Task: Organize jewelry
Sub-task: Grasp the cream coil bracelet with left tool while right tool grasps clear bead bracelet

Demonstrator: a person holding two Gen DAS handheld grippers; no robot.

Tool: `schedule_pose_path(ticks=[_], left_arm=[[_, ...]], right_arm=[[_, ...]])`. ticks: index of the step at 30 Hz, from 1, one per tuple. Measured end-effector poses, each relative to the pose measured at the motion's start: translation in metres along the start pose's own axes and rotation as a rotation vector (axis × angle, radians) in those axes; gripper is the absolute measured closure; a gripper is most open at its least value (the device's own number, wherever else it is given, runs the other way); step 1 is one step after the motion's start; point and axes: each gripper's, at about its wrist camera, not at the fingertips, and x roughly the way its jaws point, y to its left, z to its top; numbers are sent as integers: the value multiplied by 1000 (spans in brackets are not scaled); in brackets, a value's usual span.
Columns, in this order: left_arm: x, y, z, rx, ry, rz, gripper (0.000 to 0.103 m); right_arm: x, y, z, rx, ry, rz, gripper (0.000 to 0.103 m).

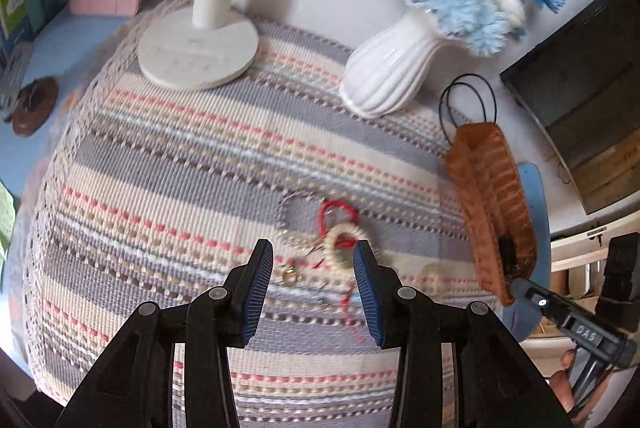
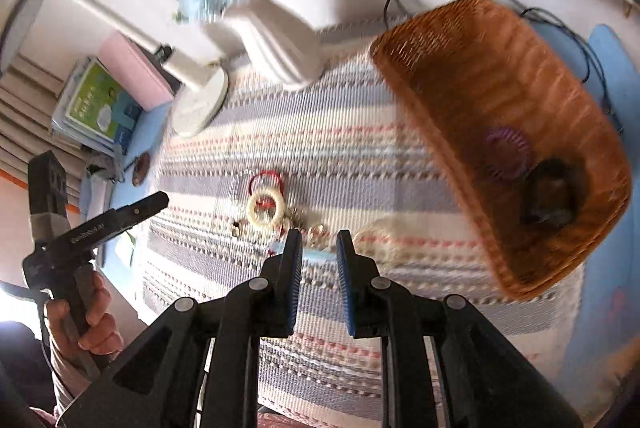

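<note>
**Jewelry heaped on the striped mat, basket at the right**

A striped woven mat [image 1: 168, 164] with a lace edge covers most of the light blue worktop [image 1: 76, 40]. On the mat's far side stand a white lamp base [image 1: 198, 54] and a ribbed white vase [image 1: 386, 72] of blue and white flowers. At the mat's right edge sits a brown woven basket [image 2: 508, 100], tipped up on one side, with a purple coiled hair tie [image 2: 508, 154] and a dark object inside that is too blurred to name.

The jewelry lies on the mat's near middle, left of the basket: a cream beaded bracelet [image 1: 343, 244] overlapping a red cord loop [image 1: 337, 214], a silver chain bracelet [image 1: 290, 214] just left of them, and a small gold clasp piece [image 1: 290, 274] nearer.

The left tongs [image 1: 313, 292] hang wide open above the pile, holding nothing. The right tongs [image 2: 319, 284] are parted by a narrower gap, also holding nothing, just near of the jewelry.
</note>
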Motion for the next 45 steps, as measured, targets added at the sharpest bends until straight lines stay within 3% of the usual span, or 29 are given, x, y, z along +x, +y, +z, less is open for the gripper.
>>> schedule_pose_path(ticks=[6, 11, 13, 18, 25, 29, 32, 36, 38, 41, 45], left_arm=[[42, -4, -11, 65, 67, -42, 60], [72, -12, -10, 81, 105, -82, 60], [85, -11, -7, 70, 122, -59, 60], [106, -6, -4, 31, 150, -82, 60], [122, -16, 0, 31, 158, -94, 61], [135, -27, -1, 59, 161, -51, 61], [140, -36, -5, 89, 146, -8, 64], [146, -47, -6, 117, 129, 22, 86], [149, -55, -8, 133, 120, 38, 86], [146, -62, -14, 154, 94, 50, 92], [125, -64, -21, 155, 72, 15, 92]], right_arm=[[42, 2, -18, 38, 28, -49, 83], [59, -9, -26, 96, -30, -131, 83], [66, -16, -31, 125, -41, -170, 83], [76, -36, -39, 193, -33, -212, 83], [85, -28, -27, 73, -69, -339, 83], [99, -31, -22, 49, -20, -308, 83], [108, -26, -23, -9, -8, -361, 84], [116, -12, -25, -99, -12, -432, 86], [119, -6, -26, -137, -15, -455, 92], [118, -3, -28, -154, -17, -448, 93], [102, -6, -32, -141, -13, -374, 93]])
